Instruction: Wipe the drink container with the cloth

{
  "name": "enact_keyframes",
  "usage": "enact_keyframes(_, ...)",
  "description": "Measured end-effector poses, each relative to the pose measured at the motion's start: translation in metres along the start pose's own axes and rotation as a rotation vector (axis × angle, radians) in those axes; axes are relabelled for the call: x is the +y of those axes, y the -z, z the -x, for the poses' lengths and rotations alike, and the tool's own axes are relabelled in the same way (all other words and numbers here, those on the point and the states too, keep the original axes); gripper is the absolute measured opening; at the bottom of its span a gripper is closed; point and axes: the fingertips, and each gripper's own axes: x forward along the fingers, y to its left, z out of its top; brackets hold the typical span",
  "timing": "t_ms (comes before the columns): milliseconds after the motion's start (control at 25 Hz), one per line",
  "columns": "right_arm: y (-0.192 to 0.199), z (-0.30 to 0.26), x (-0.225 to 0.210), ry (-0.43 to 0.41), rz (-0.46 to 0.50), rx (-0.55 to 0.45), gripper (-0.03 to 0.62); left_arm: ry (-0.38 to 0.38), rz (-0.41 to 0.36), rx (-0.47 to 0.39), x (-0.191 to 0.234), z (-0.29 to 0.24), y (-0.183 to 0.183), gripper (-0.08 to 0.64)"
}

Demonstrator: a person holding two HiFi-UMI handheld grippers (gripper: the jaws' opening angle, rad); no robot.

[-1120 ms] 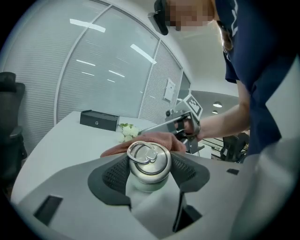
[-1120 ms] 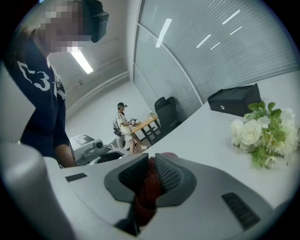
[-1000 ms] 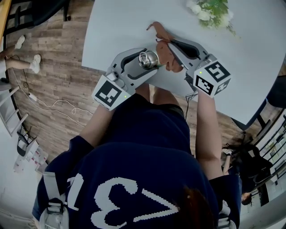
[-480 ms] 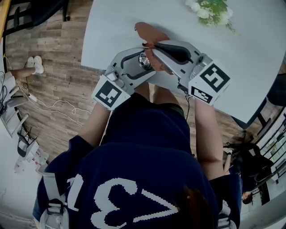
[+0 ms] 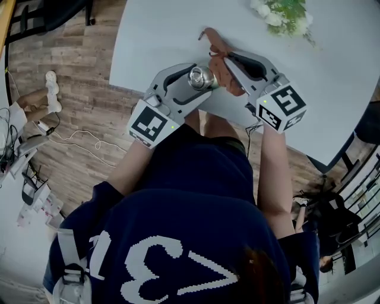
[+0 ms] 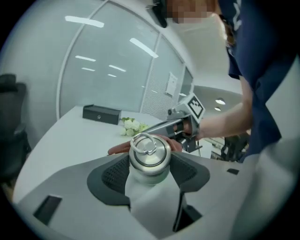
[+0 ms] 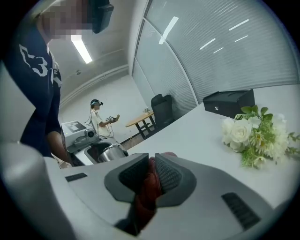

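A steel drink container with a ring-topped lid stands upright between the pads of my left gripper, which is shut on its white body. My right gripper is shut on a reddish-brown cloth. The cloth lies against the container's far side, just right of it in the head view. In the right gripper view the container shows at the left, beyond the jaws.
Both grippers hover over the near edge of a pale table. A bunch of white flowers lies farther back, with a black box beyond. A person stands in the background; wooden floor lies left.
The right gripper swept the cloth left over the container's top half a second ago, then back right. The container's lid is uncovered again. The left gripper barely moved.
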Motion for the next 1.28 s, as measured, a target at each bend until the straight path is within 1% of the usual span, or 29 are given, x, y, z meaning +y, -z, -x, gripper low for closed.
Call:
enact_keyframes(40,0.001,0.001,0.0,0.004,-0.01,-0.007,0.057,-0.018,0.065,-0.007,0.002,0.0,0.001,0.273)
enact_keyframes(80,0.001,0.002,0.0,0.008,-0.014,-0.013,0.057,-0.031,0.109,-0.014,0.003,-0.001,0.001,0.273)
enact_keyframes(120,0.002,0.003,0.001,0.01,-0.012,-0.015,0.057,-0.038,0.128,-0.019,0.003,-0.002,0.0,0.273)
enact_keyframes(320,0.002,0.0,0.012,-0.009,0.03,-0.007,0.057,-0.054,0.117,-0.056,0.005,-0.003,-0.014,0.273)
enact_keyframes(440,0.009,0.001,0.006,0.023,0.033,0.009,0.057,-0.048,0.123,-0.064,0.007,-0.002,-0.014,0.272)
enact_keyframes(480,0.014,0.001,0.001,0.037,0.028,0.019,0.057,-0.041,0.114,-0.062,0.006,-0.001,-0.013,0.272)
enact_keyframes(560,0.024,0.003,-0.01,0.061,-0.002,0.038,0.057,-0.018,0.075,-0.063,0.003,0.0,-0.013,0.271)
enact_keyframes(640,0.028,0.004,-0.014,0.05,-0.049,0.033,0.057,0.007,0.03,-0.066,-0.001,-0.001,-0.013,0.27)
enact_keyframes(720,0.019,0.004,-0.004,-0.001,-0.083,0.005,0.057,0.029,-0.007,-0.061,-0.004,-0.003,-0.015,0.27)
enact_keyframes(840,-0.011,0.002,0.029,-0.128,-0.106,-0.068,0.057,0.063,-0.077,-0.043,-0.011,-0.006,-0.017,0.27)
enact_keyframes(920,-0.029,0.002,0.049,-0.203,-0.087,-0.088,0.057,0.081,-0.104,-0.033,-0.014,-0.01,-0.019,0.27)
enact_keyframes(960,-0.034,0.002,0.055,-0.223,-0.067,-0.084,0.057,0.087,-0.112,-0.03,-0.014,-0.011,-0.02,0.27)
enact_keyframes(1040,-0.033,0.001,0.057,-0.221,-0.033,-0.062,0.057,0.096,-0.136,-0.022,-0.015,-0.011,-0.021,0.27)
enact_keyframes(1160,-0.017,0.001,0.041,-0.162,-0.034,-0.04,0.057,0.091,-0.167,-0.023,-0.017,-0.011,-0.021,0.272)
enact_keyframes(1200,-0.013,0.002,0.036,-0.142,-0.037,-0.038,0.057,0.08,-0.162,-0.025,-0.017,-0.011,-0.021,0.272)
enact_keyframes(1240,-0.01,0.003,0.032,-0.124,-0.041,-0.038,0.057,0.065,-0.14,-0.029,-0.016,-0.01,-0.021,0.272)
enact_keyframes(1280,-0.008,0.004,0.029,-0.111,-0.046,-0.039,0.057,0.046,-0.098,-0.034,-0.012,-0.01,-0.02,0.272)
